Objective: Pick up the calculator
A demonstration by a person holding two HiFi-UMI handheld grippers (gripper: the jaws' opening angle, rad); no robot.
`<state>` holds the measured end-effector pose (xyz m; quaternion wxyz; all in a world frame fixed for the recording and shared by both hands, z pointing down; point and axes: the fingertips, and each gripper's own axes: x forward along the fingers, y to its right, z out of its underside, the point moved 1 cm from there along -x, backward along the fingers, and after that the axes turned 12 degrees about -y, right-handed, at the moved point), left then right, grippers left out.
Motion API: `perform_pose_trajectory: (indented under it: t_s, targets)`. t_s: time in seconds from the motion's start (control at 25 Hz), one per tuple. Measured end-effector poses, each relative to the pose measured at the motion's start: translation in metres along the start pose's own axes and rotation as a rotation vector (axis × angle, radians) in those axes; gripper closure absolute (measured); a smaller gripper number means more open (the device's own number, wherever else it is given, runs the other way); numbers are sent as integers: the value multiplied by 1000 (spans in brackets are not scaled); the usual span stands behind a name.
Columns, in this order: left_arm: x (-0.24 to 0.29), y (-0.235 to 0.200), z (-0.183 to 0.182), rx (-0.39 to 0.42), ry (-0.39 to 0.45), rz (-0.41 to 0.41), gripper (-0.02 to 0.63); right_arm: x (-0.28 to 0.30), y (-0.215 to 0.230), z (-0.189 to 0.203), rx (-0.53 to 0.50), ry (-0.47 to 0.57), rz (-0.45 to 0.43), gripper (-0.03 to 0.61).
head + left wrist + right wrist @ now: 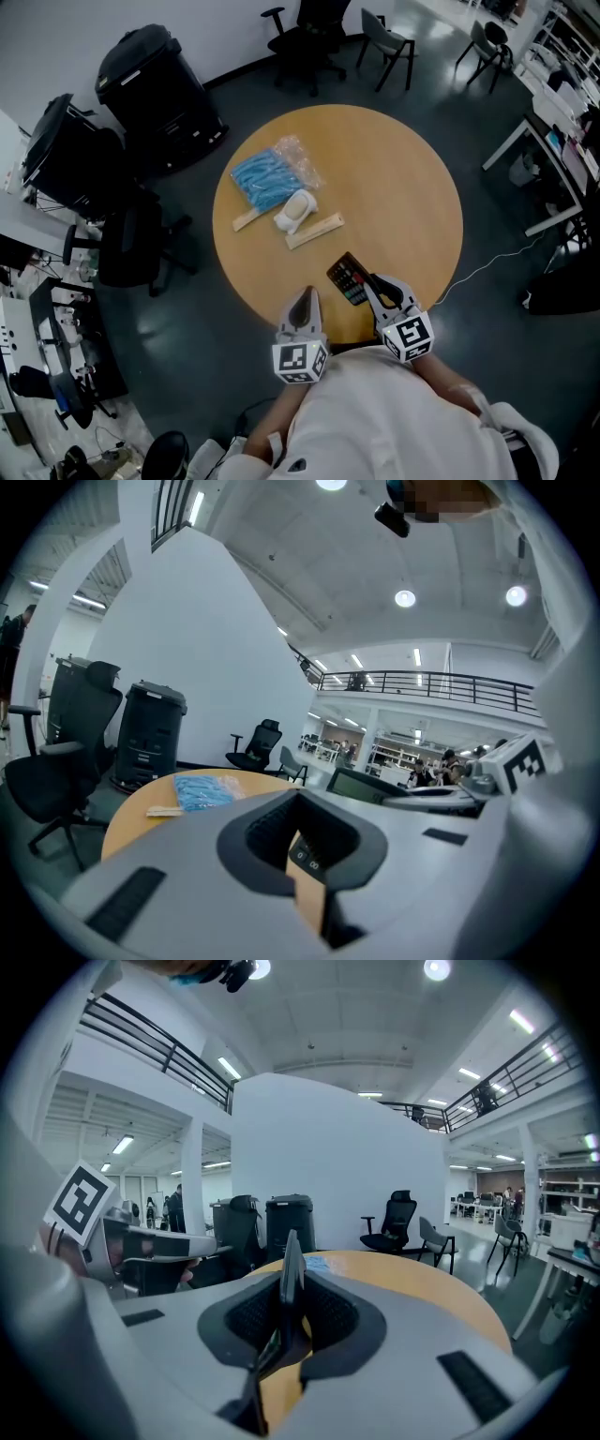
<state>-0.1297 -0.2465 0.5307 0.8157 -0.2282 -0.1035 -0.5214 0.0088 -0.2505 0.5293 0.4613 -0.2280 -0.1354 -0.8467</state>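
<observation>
The black calculator is at the near edge of the round wooden table, and my right gripper is shut on its near end. In the right gripper view the calculator stands edge-on between the pads, tilted up off the wood. My left gripper hovers at the table's near rim, just left of the calculator, shut with nothing in it. In the left gripper view the calculator shows past the left gripper on the right, with a few of its keys seen low between the fingers.
A blue plastic packet, a white object and two wooden sticks lie in the table's middle-left. Black office chairs and black bins stand round the table. A white cable runs on the floor at right.
</observation>
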Motion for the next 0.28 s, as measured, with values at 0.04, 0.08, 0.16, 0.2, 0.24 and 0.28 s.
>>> perform_pose_trajectory:
  t_s: [0.04,0.08,0.16,0.2,0.24,0.28]
  targets:
    - [0,0,0,2,0,3,607,0,0,1,2,-4,2,512]
    - [0,1,0,4,0,7,607,-1,0,1,4,-6,3,512]
    - [0,3,-1,6,1,19,607,-1,0,0,6,-5,5,512]
    - [0,3,-1,5,1,26,607,-1,0,0,6,-4,6,512]
    - [1,4,0,4,1,31,607,-1,0,0,7,-3,6,512]
    - [1,4,0,4,1,36,607,-1,0,0,7,-2,7,512]
